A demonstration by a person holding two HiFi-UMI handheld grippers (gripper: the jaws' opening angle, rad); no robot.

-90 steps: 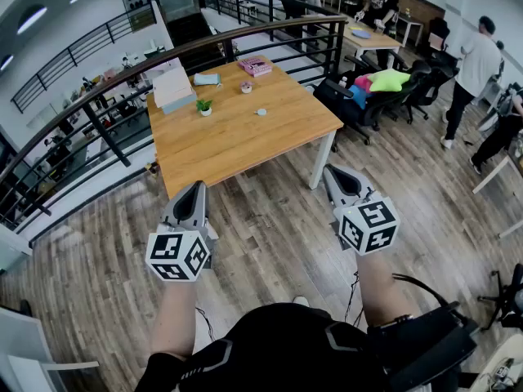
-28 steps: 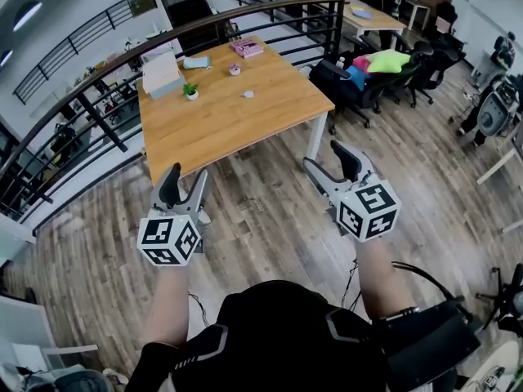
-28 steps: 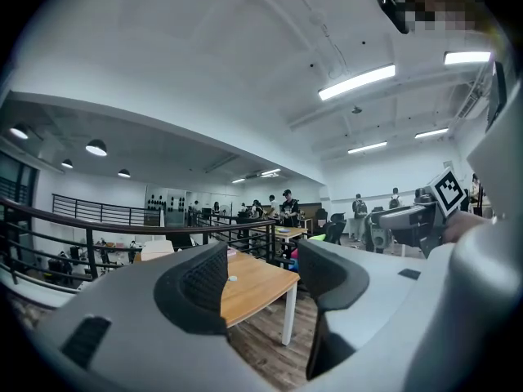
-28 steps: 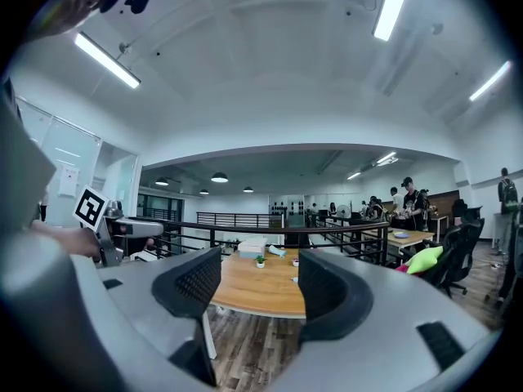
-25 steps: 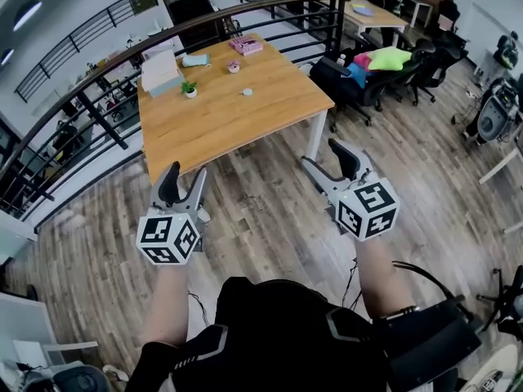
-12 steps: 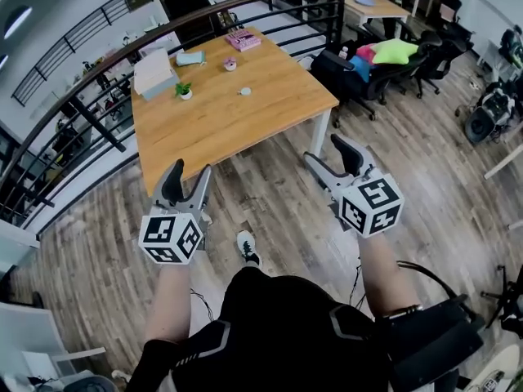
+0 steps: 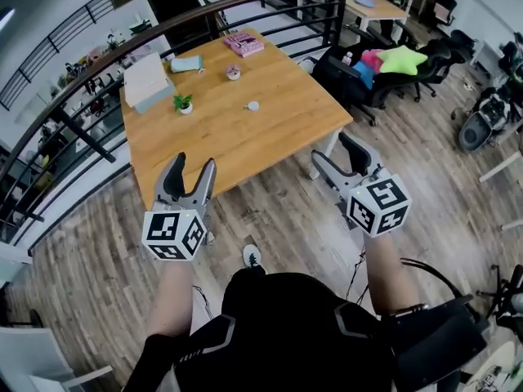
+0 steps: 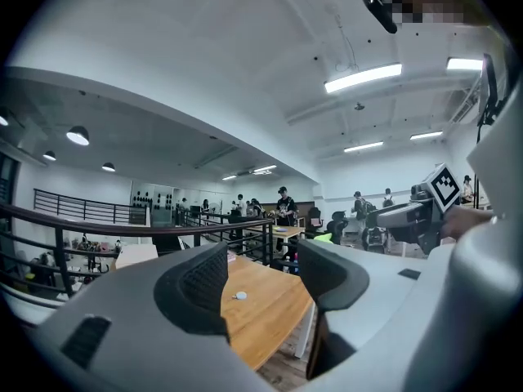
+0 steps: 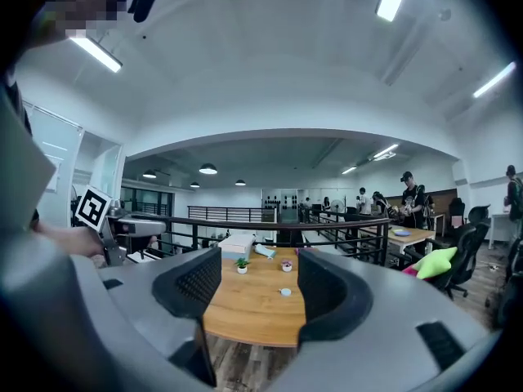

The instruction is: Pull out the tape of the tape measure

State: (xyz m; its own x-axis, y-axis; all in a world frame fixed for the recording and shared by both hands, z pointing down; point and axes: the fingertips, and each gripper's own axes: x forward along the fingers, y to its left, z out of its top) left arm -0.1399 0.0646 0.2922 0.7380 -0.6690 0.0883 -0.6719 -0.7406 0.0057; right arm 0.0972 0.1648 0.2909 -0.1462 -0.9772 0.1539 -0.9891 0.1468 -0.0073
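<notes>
- The tape measure (image 7: 252, 105) is, by my reading, the small pale round disc lying alone on the wooden table (image 7: 245, 149), past its middle and well apart from both tongs. It is too small here to make out a tape tab.
- The left tongs (image 7: 194, 170) stand open with nothing between the jaws. In the left gripper view (image 8: 261, 280) the disc (image 8: 239, 296) shows far off through the gap.
- The right tongs (image 7: 333, 153) are likewise open and empty. The right gripper view (image 9: 260, 284) frames the table with the disc (image 9: 285, 291) between the jaws, well ahead.
- Handling, as a judgement: a small case like this is likely light, rigid and smooth, so it would slide on the wood if nudged. 1 pair of tongs should clamp the case across its flat faces or its rim, while the other pinches the end tab. The tape itself would be thin and springy, prone to slip from the pads and snap back.
- Also on the table: a small potted plant (image 7: 182, 103), a white box (image 7: 147, 80) and a pink book (image 7: 245, 43), all beyond the disc.
- Against 3.6 s ago, both tongs now gape wider. Since 0.5 s ago the table has come nearer, and the jaw tips now overlap its near edge.
</notes>
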